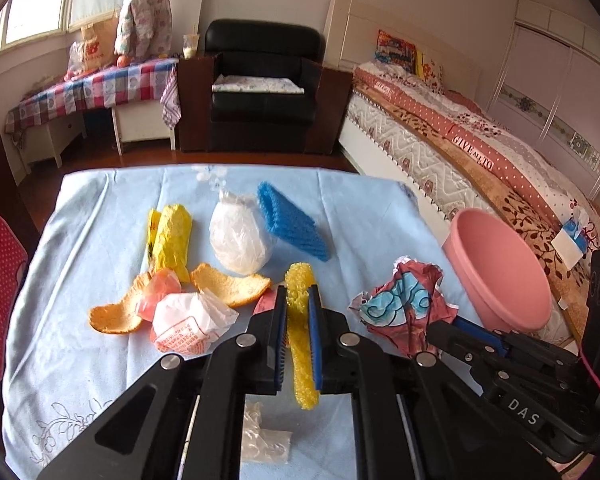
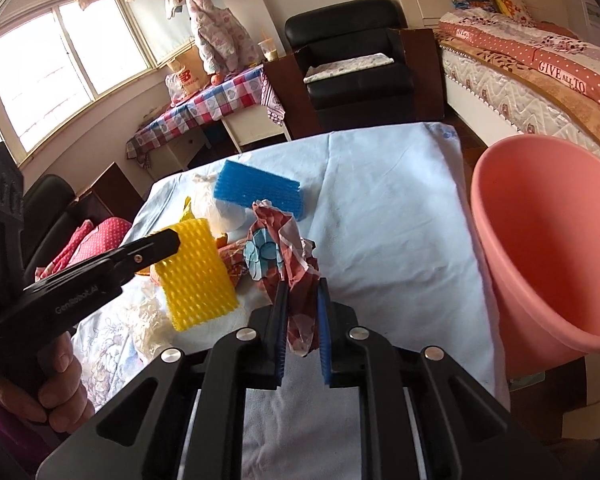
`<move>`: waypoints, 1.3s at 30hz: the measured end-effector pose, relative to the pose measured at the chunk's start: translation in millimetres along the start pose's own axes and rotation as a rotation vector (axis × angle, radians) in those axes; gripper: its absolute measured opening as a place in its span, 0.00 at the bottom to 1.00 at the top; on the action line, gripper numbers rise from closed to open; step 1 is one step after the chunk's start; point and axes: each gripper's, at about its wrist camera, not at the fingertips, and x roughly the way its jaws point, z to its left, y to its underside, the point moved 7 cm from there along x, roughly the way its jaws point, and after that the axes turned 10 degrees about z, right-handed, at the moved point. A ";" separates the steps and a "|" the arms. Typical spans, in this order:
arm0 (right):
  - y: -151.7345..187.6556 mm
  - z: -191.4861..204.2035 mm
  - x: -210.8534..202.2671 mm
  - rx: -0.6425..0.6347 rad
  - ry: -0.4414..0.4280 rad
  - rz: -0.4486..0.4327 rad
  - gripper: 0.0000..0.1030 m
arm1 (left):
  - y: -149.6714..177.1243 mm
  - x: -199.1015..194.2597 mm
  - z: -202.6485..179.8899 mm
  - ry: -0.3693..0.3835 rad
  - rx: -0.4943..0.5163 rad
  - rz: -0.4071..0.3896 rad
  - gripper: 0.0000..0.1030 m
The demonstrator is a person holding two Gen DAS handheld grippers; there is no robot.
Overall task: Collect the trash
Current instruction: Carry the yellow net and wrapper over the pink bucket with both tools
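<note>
My left gripper [image 1: 298, 294] is shut on a yellow foam net sleeve [image 1: 302, 344], seen edge-on between its blue pads; in the right wrist view the same sleeve [image 2: 194, 272] shows its broad face under the left gripper [image 2: 168, 242]. My right gripper [image 2: 304, 290] is shut on a crumpled red and blue wrapper [image 2: 288, 248], which bunches up ahead of the fingertips. That wrapper [image 1: 404, 304] lies at the right in the left wrist view, with the right gripper [image 1: 440, 330] at its near edge. A pink bucket [image 2: 548, 240] stands just right of the table.
On the light blue tablecloth [image 1: 100, 240] lie orange peels [image 1: 228, 284], a yellow wrapper [image 1: 172, 236], a white bagged lump [image 1: 240, 236], a blue foam net [image 1: 292, 220], a white and red printed wrapper [image 1: 188, 324] and clear plastic [image 1: 266, 436]. A bed [image 1: 480, 152] runs along the right.
</note>
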 end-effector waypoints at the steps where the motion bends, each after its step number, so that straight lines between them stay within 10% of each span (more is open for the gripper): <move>1: -0.1 -0.8 -3.0 0.003 0.002 -0.007 0.13 | -0.8 -3.7 -2.5 -0.004 0.004 -0.009 0.08; 39: -9.9 -79.6 -96.2 0.144 0.095 -0.222 0.13 | -27.6 -55.8 -95.7 -0.041 0.070 -0.136 0.09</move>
